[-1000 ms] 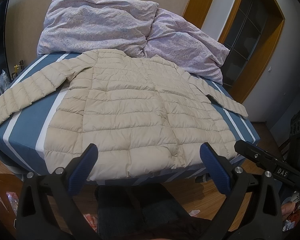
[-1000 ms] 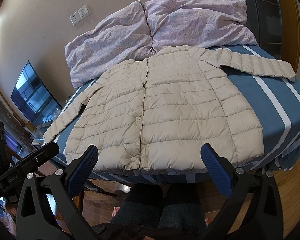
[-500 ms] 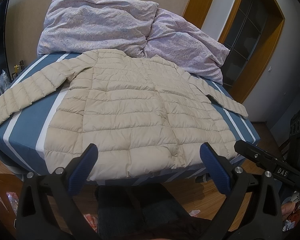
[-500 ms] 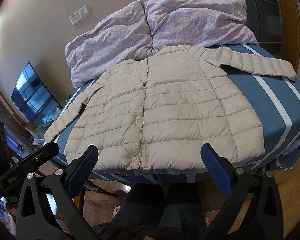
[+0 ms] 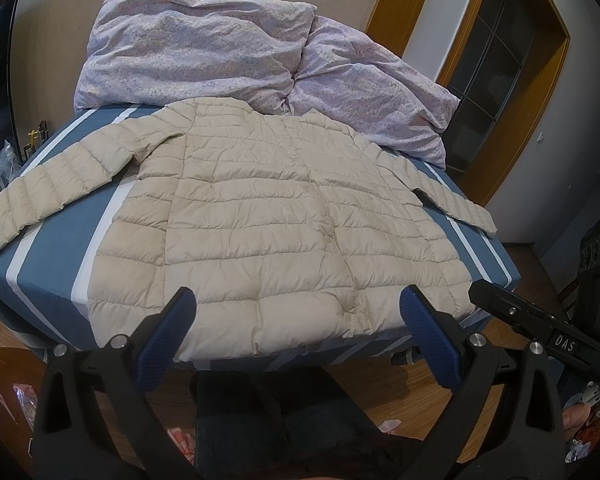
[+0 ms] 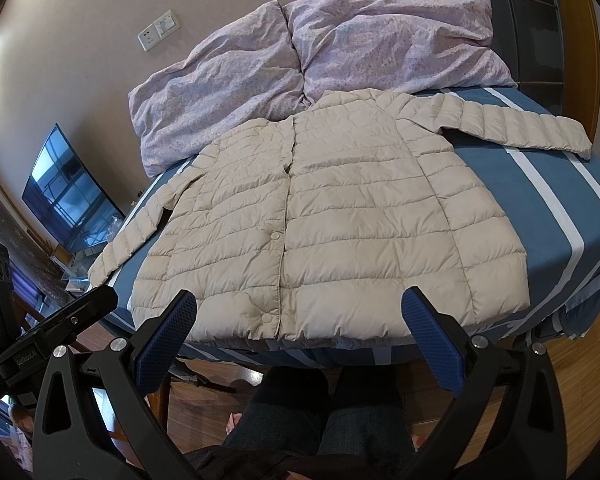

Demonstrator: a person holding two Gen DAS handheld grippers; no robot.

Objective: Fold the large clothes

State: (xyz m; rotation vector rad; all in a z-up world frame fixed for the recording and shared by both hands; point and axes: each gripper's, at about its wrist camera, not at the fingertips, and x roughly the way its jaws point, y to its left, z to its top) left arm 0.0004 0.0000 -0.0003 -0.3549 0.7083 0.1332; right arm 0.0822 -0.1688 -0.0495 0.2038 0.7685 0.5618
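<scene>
The jacket [image 5: 268, 224] lies flat on the bed [image 5: 52, 280], buttoned, sleeves out. My left hand-held gripper [image 5: 296, 324] and right hand-held gripper [image 6: 298, 324] hover spread before its hem. I should pinch one sleeve cuff first, folding inward.

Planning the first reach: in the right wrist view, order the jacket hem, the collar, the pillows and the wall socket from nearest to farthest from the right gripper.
1. Hem, just ahead of the open right gripper.
2. Collar, at the jacket's far end.
3. Pillows, behind the collar.
4. Wall socket, upper left.
</scene>
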